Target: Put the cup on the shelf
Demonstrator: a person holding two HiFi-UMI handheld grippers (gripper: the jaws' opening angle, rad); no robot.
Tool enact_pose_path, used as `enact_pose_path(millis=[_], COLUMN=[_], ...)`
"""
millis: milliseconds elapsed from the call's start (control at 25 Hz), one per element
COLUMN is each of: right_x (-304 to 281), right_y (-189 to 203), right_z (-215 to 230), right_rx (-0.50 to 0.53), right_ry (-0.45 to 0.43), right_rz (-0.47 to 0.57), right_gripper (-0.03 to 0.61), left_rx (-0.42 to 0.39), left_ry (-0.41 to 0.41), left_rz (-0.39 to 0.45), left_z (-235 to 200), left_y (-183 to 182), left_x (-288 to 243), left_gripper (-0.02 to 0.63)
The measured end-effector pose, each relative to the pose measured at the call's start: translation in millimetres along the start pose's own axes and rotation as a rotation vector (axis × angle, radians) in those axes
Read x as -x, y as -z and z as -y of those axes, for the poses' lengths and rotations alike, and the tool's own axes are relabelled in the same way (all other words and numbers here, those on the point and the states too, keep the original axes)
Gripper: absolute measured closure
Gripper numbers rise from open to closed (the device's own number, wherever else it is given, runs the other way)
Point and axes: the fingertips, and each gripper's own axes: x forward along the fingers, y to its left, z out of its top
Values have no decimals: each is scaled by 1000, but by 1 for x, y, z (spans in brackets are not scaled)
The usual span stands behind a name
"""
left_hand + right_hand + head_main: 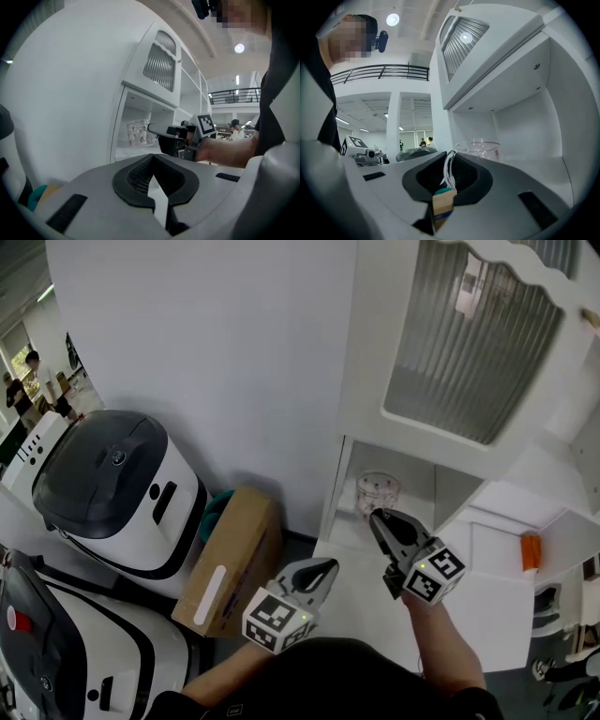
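Head view showed the cup [377, 491] upright at twelve o'clock, just beyond the right gripper [378, 517], its jaws closed and empty.

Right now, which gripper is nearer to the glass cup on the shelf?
The right. The right gripper points its tips at the glass cup, close in front of it at the shelf opening. The left gripper is farther back and lower, left of the right one, outside the shelf.

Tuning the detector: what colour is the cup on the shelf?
The cup is clear glass with small printed marks; clearest in the left gripper view.
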Motion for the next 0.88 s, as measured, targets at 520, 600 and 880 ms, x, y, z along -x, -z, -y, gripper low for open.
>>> enact_pose_path(millis=[520, 600, 880], right_x=[-26, -27, -29], right_y=[21, 23, 30], right_z=[23, 27, 37], right_rx=[-39, -47, -43], right_ry=[24, 31, 99], right_rz=[-34, -32, -70], right_gripper=[541, 541, 541], left_rx=[30, 34, 53], left_ry=[19, 15, 24], left_rz=[-37, -40, -48], left_z=[-16, -19, -21], left_y=[9, 10, 14], left_x=[-21, -21, -26], left_gripper=[611, 611, 611])
